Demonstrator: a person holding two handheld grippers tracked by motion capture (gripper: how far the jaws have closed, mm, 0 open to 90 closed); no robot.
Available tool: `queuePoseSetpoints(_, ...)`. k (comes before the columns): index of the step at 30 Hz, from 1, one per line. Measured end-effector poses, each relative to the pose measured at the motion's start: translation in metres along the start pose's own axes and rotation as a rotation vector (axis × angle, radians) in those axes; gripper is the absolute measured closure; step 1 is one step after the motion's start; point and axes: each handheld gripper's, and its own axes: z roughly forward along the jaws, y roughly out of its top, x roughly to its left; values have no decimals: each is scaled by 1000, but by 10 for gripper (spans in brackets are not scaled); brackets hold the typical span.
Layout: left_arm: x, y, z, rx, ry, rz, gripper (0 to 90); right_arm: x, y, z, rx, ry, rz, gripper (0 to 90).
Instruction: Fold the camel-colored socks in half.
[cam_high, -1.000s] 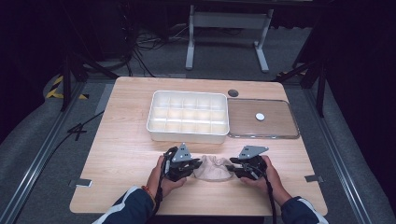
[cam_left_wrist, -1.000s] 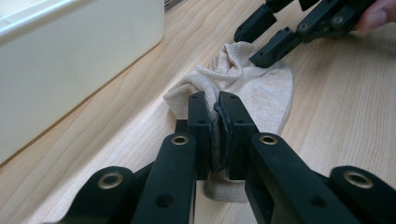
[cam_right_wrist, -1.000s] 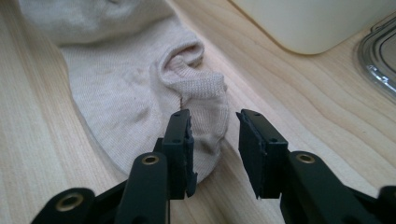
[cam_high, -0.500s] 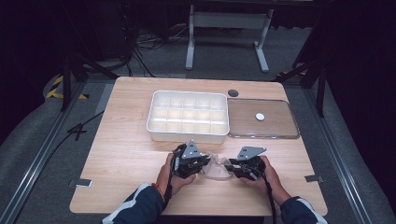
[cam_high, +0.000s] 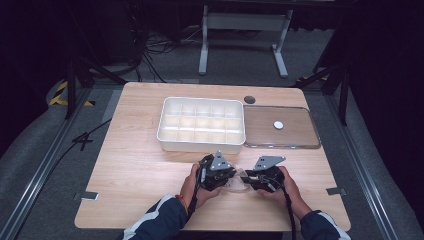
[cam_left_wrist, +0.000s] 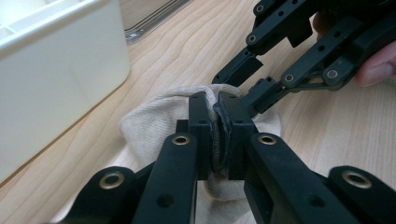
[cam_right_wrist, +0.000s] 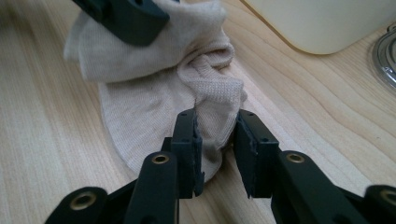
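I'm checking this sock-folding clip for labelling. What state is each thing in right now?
beige sock: bunched up on the table, gripped at both ends.
left gripper: shut on the sock.
right gripper: closed around a fold of sock, jaws just been closing.
white divided box: open, compartments look empty.
clear lid: off, lying flat beside the box.

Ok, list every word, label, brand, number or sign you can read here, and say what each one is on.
None: no legible text anywhere.
The beige sock, the white divided tray and its clear lid carry no print.
The left gripper and right gripper show no brand or number.
The yellow-black floor tape is a striped marking, no words.
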Motion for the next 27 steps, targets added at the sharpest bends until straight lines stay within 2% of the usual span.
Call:
queuePoseSetpoints(4,0,-3,6,-4,-5,-24,847,0,1,1,7,0,0,718)
queuePoseSetpoints(7,0,-3,11,3,-6,-12,846,1,1,1,10,1,0,729)
queuePoseSetpoints(8,-1,-3,12,-2,-7,-27,845,0,1,1,7,6,2,730)
queuePoseSetpoints(10,-1,-3,15,-5,-8,-24,842,0,1,1,5,8,5,735)
queuePoseSetpoints(15,-4,-2,17,-23,-16,-12,784,1,1,1,4,3,3,736)
queuePoseSetpoints(17,-5,-1,17,-32,-23,-10,786,0,0,1,2,4,5,736)
queuePoseSetpoints(21,-4,-2,19,-4,-28,-3,833,0,1,1,6,10,16,736)
queuePoseSetpoints(24,-5,-2,23,-6,-34,-15,837,1,3,2,11,-1,5,736)
queuePoseSetpoints(27,-5,-1,22,-12,-33,-17,776,0,2,2,10,7,19,736)
